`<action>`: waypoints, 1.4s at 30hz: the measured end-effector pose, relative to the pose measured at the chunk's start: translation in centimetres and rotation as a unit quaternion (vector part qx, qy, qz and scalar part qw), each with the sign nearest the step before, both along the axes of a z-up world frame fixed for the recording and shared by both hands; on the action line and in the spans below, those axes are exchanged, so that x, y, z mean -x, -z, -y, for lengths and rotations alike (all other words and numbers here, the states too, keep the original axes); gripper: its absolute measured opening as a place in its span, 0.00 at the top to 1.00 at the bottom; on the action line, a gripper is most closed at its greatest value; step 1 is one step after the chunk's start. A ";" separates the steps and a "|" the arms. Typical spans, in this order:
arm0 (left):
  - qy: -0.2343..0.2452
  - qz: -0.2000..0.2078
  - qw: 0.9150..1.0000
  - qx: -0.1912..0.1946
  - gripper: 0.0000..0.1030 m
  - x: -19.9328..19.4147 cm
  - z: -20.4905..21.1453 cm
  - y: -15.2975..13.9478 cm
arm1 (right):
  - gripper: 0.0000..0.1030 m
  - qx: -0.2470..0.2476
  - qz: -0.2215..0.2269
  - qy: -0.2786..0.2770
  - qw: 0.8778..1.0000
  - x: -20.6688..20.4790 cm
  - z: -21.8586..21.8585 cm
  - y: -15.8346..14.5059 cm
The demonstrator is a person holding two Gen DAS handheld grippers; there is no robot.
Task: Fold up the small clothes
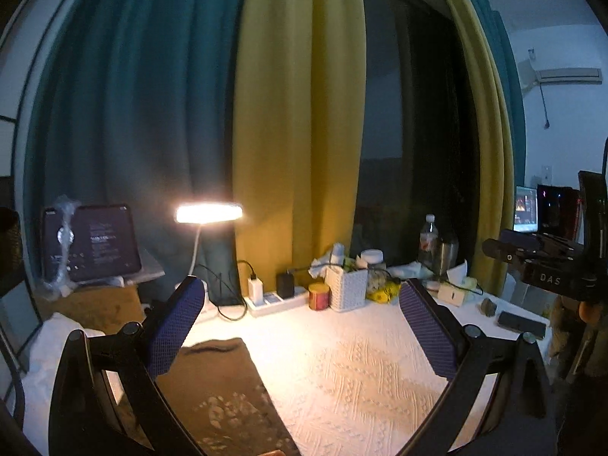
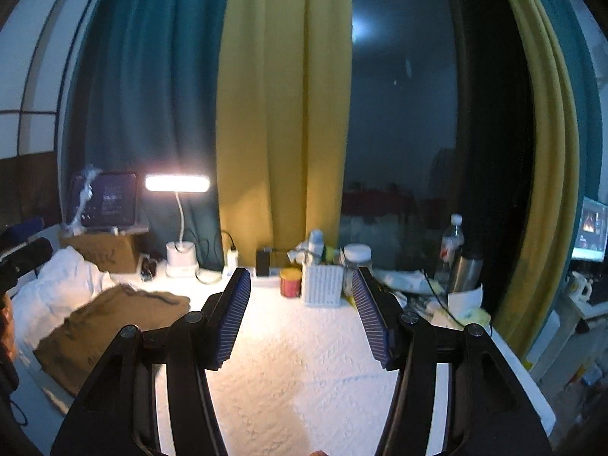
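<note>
One brown garment (image 2: 110,323) of soft, matte cloth lies rumpled at the left of the white embossed tablecloth (image 2: 288,361), beside a heap of white fabric (image 2: 57,285). The left gripper (image 1: 300,326) hovers with its two blue ribbed pads spread wide, gripping nothing, the garment's edge under its left finger. The right gripper (image 2: 302,315) is likewise wide apart and empty. Behind stand one glowing bar lamp (image 2: 176,183), one red tin (image 2: 290,283) and one white woven holder (image 2: 323,285).
</note>
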State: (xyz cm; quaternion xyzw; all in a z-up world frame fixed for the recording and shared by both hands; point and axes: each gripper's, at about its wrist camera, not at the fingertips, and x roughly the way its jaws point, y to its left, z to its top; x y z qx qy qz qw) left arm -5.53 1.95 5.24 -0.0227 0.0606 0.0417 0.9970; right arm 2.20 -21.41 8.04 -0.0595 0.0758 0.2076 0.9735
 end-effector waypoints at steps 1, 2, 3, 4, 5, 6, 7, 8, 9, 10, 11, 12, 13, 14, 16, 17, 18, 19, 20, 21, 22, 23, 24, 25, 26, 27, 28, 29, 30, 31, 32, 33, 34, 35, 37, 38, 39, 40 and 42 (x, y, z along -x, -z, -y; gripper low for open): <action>0.003 0.003 1.000 -0.001 0.02 0.2 -0.1 -0.2 | 0.43 -0.004 0.005 0.001 1.000 0.3 0.0 -0.3; 0.008 0.009 1.000 -0.004 0.02 0.6 -0.1 -0.5 | 0.43 -0.007 0.010 0.003 1.000 0.6 -0.1 -0.6; 0.008 0.015 1.000 -0.004 0.02 0.9 -0.1 -0.6 | 0.43 -0.009 0.015 0.006 1.000 1.0 -0.1 -1.0; 0.006 0.021 1.000 -0.005 0.02 1.1 -0.1 -0.8 | 0.43 -0.012 0.020 0.006 1.000 1.2 -0.2 -1.3; 0.004 0.027 1.000 -0.006 0.02 1.5 -0.1 -1.0 | 0.43 -0.016 0.022 0.005 1.000 1.5 -0.2 -1.7; 0.004 0.031 0.999 -0.006 0.02 1.8 -0.1 -1.2 | 0.43 -0.020 0.025 0.001 0.999 1.8 -0.2 -2.0; 0.004 0.036 0.999 -0.007 0.02 2.1 -0.1 -1.4 | 0.43 -0.022 0.027 -0.001 0.999 2.1 -0.1 -2.3; 0.003 0.039 0.999 -0.007 0.02 2.3 -0.1 -1.6 | 0.43 -0.024 0.031 -0.002 0.999 2.4 -0.2 -2.6; 0.000 0.041 0.999 -0.006 0.02 2.5 -0.2 -1.7 | 0.43 -0.028 0.035 0.002 0.999 2.8 -0.2 -3.0; -0.004 0.043 0.999 -0.006 0.02 2.7 -0.2 -2.0 | 0.43 -0.030 0.038 0.006 0.999 3.1 -0.3 -3.3; -0.010 0.047 0.999 -0.004 0.02 3.2 -0.4 -2.2 | 0.43 -0.031 0.040 0.010 0.999 3.3 -0.4 -3.5; -0.013 0.052 0.999 -0.003 0.02 3.6 -0.6 -2.4 | 0.43 -0.032 0.043 0.013 0.998 3.6 -0.5 -3.7; -0.016 0.055 0.998 -0.001 0.02 3.8 -0.7 -2.6 | 0.43 -0.033 0.046 0.010 0.998 3.9 -0.6 -3.9; -0.020 0.058 0.998 0.001 0.02 4.2 -1.0 -2.8 | 0.43 -0.033 0.048 0.006 0.998 4.1 -0.6 -4.0; -0.027 0.060 0.998 0.005 0.02 4.6 -1.4 -3.1 | 0.43 -0.033 0.053 0.003 0.998 4.6 -0.8 -4.3; -0.030 0.060 0.998 0.005 0.02 4.8 -1.5 -3.2 | 0.43 -0.033 0.055 0.002 0.998 4.7 -1.0 -4.4; -0.035 0.061 0.997 0.005 0.02 5.0 -1.6 -3.2 | 0.43 -0.032 0.057 -0.001 0.998 5.0 -1.1 -4.5; -0.040 0.061 0.997 0.005 0.02 5.1 -1.7 -3.2 | 0.43 -0.033 0.057 -0.002 0.998 5.1 -1.2 -4.5; -0.044 0.062 0.997 0.006 0.02 5.1 -1.9 -3.2 | 0.43 -0.033 0.057 -0.004 0.998 5.1 -1.2 -4.6; -0.046 0.062 0.997 0.006 0.02 5.1 -2.0 -3.1 | 0.43 -0.034 0.057 -0.006 0.998 5.2 -1.3 -4.6; -0.049 0.062 0.997 0.007 0.02 5.1 -2.1 -3.0 | 0.43 -0.034 0.056 -0.007 0.998 5.2 -1.4 -4.5; -0.053 0.059 0.997 0.007 0.02 5.0 -2.2 -2.7 | 0.43 -0.034 0.054 -0.007 0.998 5.1 -1.5 -4.4; -0.054 0.057 0.997 0.008 0.02 4.9 -2.4 -2.6 | 0.43 -0.035 0.050 -0.008 0.998 5.0 -1.6 -4.3; -0.056 0.054 0.997 0.010 0.02 4.7 -2.5 -2.3 | 0.43 -0.035 0.047 -0.009 0.998 4.9 -1.7 -4.1; -0.059 0.052 0.997 0.011 0.02 4.5 -2.5 -2.2 | 0.43 -0.034 0.043 -0.010 0.998 4.7 -1.8 -4.0; -0.062 0.049 0.997 0.012 0.02 4.4 -2.5 -2.0 | 0.43 -0.032 0.039 -0.011 0.999 4.5 -1.9 -3.8; -0.063 0.047 0.997 0.013 0.02 4.2 -2.6 -1.8 | 0.43 -0.028 0.035 -0.012 0.999 4.3 -2.0 -3.6; -0.064 0.046 0.997 0.013 0.02 4.2 -2.6 -1.8 | 0.43 -0.025 0.032 -0.013 0.999 4.2 -2.2 -3.4; -0.065 0.045 0.997 0.014 0.02 4.2 -2.6 -1.7 | 0.43 -0.021 0.030 -0.013 0.999 4.1 -2.4 -3.2; -0.065 0.044 0.997 0.016 0.02 4.1 -2.6 -1.7 | 0.43 -0.020 0.028 -0.013 0.999 4.1 -2.4 -3.1; -0.064 0.044 0.997 0.018 0.02 4.1 -2.6 -1.7 | 0.43 -0.019 0.026 -0.014 0.999 4.0 -2.5 -3.0; -0.063 0.043 0.997 0.020 0.02 4.1 -2.6 -1.6 | 0.43 -0.019 0.024 -0.014 0.999 3.9 -2.4 -2.9; -0.063 0.043 0.997 0.020 0.02 4.1 -2.6 -1.6 | 0.43 -0.019 0.023 -0.014 0.999 3.8 -2.4 -2.9; -0.062 0.042 0.997 0.020 0.02 4.0 -2.5 -1.5 | 0.43 -0.020 0.022 -0.013 0.999 3.7 -2.3 -2.8; -0.063 0.041 0.997 0.019 0.02 3.9 -2.4 -1.5 | 0.43 -0.019 0.020 -0.013 1.000 3.5 -2.3 -2.7; -0.065 0.041 0.997 0.018 0.02 3.9 -2.4 -1.4 | 0.43 -0.019 0.019 -0.012 1.000 3.5 -2.3 -2.7; -0.067 0.042 0.997 0.018 0.02 3.9 -2.3 -1.4 | 0.43 -0.019 0.018 -0.012 1.000 3.4 -2.3 -2.6; -0.067 0.043 0.997 0.019 0.02 3.9 -2.3 -1.5 | 0.43 -0.019 0.017 -0.012 1.000 3.4 -2.3 -2.5; -0.065 0.043 0.997 0.021 0.02 3.9 -2.3 -1.6 | 0.43 -0.018 0.015 -0.011 1.000 3.2 -2.3 -2.4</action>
